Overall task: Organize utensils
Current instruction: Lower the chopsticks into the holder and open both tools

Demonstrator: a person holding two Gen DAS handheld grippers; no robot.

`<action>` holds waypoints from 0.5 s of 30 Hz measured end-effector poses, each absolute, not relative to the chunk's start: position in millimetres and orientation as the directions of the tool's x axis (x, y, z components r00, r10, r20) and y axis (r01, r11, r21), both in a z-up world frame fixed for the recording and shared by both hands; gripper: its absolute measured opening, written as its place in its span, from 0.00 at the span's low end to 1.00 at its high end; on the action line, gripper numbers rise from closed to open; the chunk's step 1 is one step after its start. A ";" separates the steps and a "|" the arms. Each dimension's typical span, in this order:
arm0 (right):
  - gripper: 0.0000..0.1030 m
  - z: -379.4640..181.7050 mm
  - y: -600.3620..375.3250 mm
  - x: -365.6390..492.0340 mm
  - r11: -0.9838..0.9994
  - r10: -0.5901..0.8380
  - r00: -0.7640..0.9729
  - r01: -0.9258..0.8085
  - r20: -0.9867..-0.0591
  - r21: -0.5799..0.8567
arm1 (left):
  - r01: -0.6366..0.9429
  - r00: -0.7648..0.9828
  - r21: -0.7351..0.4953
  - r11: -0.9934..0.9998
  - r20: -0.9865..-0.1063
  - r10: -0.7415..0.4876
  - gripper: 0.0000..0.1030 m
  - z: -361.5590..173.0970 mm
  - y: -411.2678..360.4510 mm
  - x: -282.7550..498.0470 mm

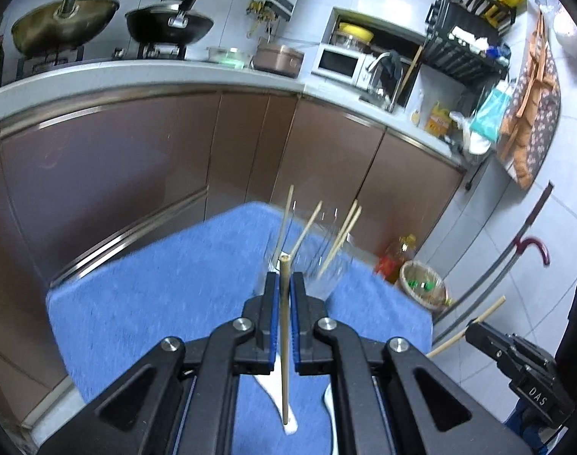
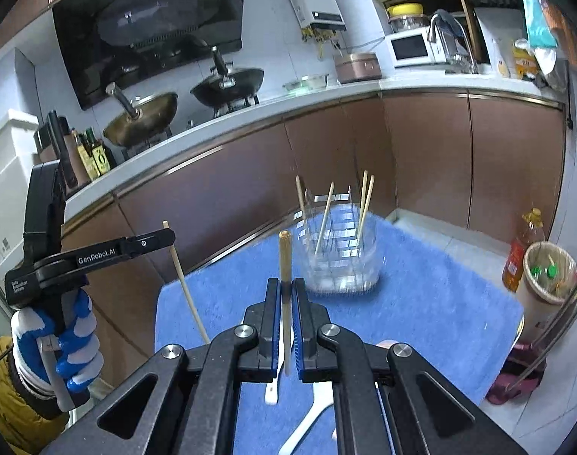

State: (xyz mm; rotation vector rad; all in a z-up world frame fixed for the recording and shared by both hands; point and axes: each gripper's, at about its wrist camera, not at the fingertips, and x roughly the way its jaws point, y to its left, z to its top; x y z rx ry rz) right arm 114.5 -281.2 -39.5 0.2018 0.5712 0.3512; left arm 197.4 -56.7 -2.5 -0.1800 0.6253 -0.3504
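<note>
My left gripper (image 1: 285, 284) is shut on a bamboo chopstick (image 1: 285, 341) that stands upright between its blue pads, held above the blue towel (image 1: 167, 303). My right gripper (image 2: 286, 290) is shut on another bamboo chopstick (image 2: 285, 265), also upright. A clear plastic holder (image 2: 339, 254) stands at the far side of the towel (image 2: 421, 303) with several chopsticks leaning in it; it shows blurred in the left wrist view (image 1: 315, 261). White spoons (image 2: 307, 421) lie on the towel under the grippers. The left gripper and its chopstick (image 2: 186, 284) show at the left of the right wrist view.
Brown cabinets (image 2: 421, 151) and a counter with two woks (image 2: 227, 83), a rice cooker (image 2: 358, 66) and a microwave (image 2: 409, 47) run behind. An oil bottle (image 2: 525, 250) and a bin (image 2: 550, 276) stand on the floor at the right.
</note>
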 end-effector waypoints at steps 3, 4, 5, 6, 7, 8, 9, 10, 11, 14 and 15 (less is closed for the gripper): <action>0.06 -22.9 -287.8 130.2 0.922 0.374 0.805 -0.270 -0.461 0.276 | 0.272 0.776 -0.279 0.921 -0.502 -0.381 0.05 17.3 -60.3 215.1; 0.06 -19.3 -289.5 134.2 0.923 0.372 0.810 -0.271 -0.454 0.274 | 0.273 0.782 -0.278 0.921 -0.494 -0.381 0.05 22.4 -61.5 220.6; 0.06 -13.9 -291.5 140.4 0.924 0.369 0.817 -0.270 -0.443 0.272 | 0.273 0.790 -0.277 0.921 -0.482 -0.379 0.05 28.3 -63.1 227.3; 0.06 -10.9 -293.3 144.9 0.924 0.368 0.821 -0.270 -0.438 0.271 | 0.273 0.800 -0.274 0.922 -0.467 -0.376 0.05 34.9 -65.2 235.1; 0.06 -5.0 -294.9 152.5 0.925 0.364 0.828 -0.269 -0.426 0.268 | 0.271 0.808 -0.272 0.923 -0.456 -0.372 0.05 39.4 -66.4 240.2; 0.06 -2.2 -296.4 156.4 0.926 0.363 0.832 -0.269 -0.420 0.266 | 0.269 0.816 -0.272 0.924 -0.445 -0.369 0.05 44.1 -68.6 246.9; 0.06 2.6 -297.4 162.7 0.926 0.360 0.838 -0.269 -0.409 0.263 | 0.269 0.823 -0.275 0.923 -0.432 -0.368 0.05 49.1 -70.4 255.2; 0.06 6.3 -298.3 167.5 0.927 0.357 0.844 -0.269 -0.400 0.260 | 0.268 0.827 -0.277 0.923 -0.425 -0.368 0.05 51.7 -71.0 260.6; 0.06 10.6 -298.9 173.3 0.929 0.353 0.851 -0.268 -0.390 0.255 | 0.263 0.836 -0.274 0.925 -0.414 -0.360 0.05 55.4 -73.2 267.5; 0.06 18.1 -300.7 188.0 0.933 0.343 0.864 -0.266 -0.369 0.243 | 0.251 0.857 -0.268 0.930 -0.384 -0.342 0.05 62.3 -79.1 283.8; 0.06 19.8 -301.0 193.3 0.933 0.342 0.867 -0.266 -0.362 0.242 | 0.250 0.859 -0.275 0.928 -0.379 -0.344 0.05 63.3 -81.2 290.4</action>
